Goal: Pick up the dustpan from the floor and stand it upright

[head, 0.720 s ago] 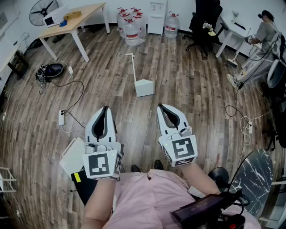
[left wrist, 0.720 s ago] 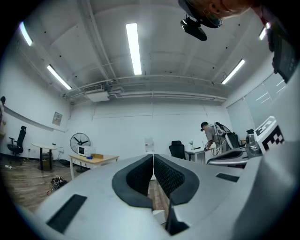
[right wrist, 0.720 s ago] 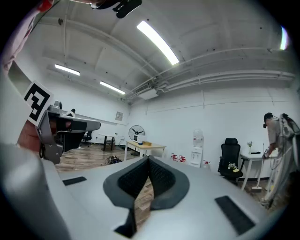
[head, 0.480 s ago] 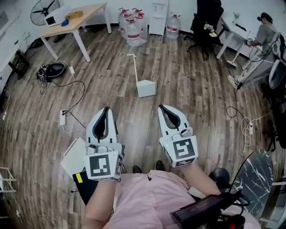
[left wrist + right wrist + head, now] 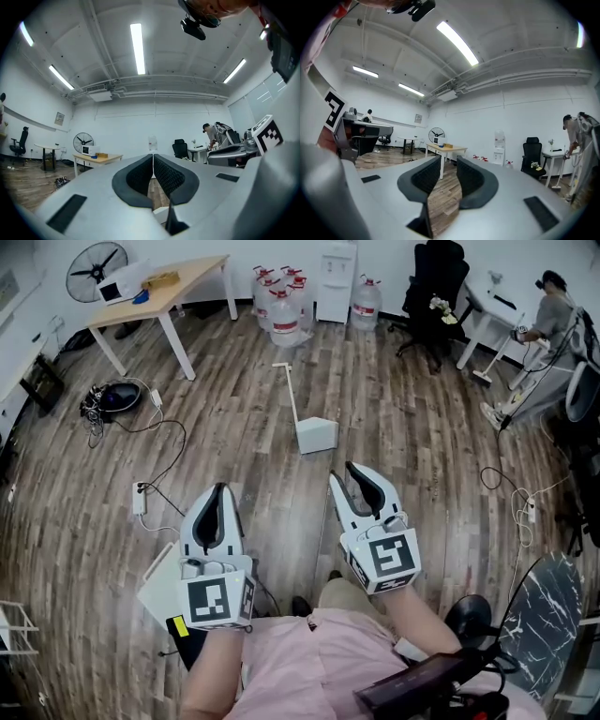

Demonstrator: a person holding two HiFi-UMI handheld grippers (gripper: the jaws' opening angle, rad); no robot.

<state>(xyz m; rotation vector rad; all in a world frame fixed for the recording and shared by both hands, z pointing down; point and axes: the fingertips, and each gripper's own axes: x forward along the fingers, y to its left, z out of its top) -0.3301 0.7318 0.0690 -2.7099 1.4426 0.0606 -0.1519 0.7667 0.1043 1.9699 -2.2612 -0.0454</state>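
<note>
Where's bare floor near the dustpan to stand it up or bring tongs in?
Bare floor all round the dustpan: wide patch to its right toward the office chair, and a strip between it and the right tongs. Crowded: cables and power strip to the left, water jugs beyond its handle.

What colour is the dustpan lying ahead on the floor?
The dustpan is plain white all over; the head view shows it best.

Bright, even light falls from ceiling strip lights point(image 5: 136, 48); shadows on the wooden floor point(image 5: 234, 456) are soft. Every view bends strongly at its edges.
</note>
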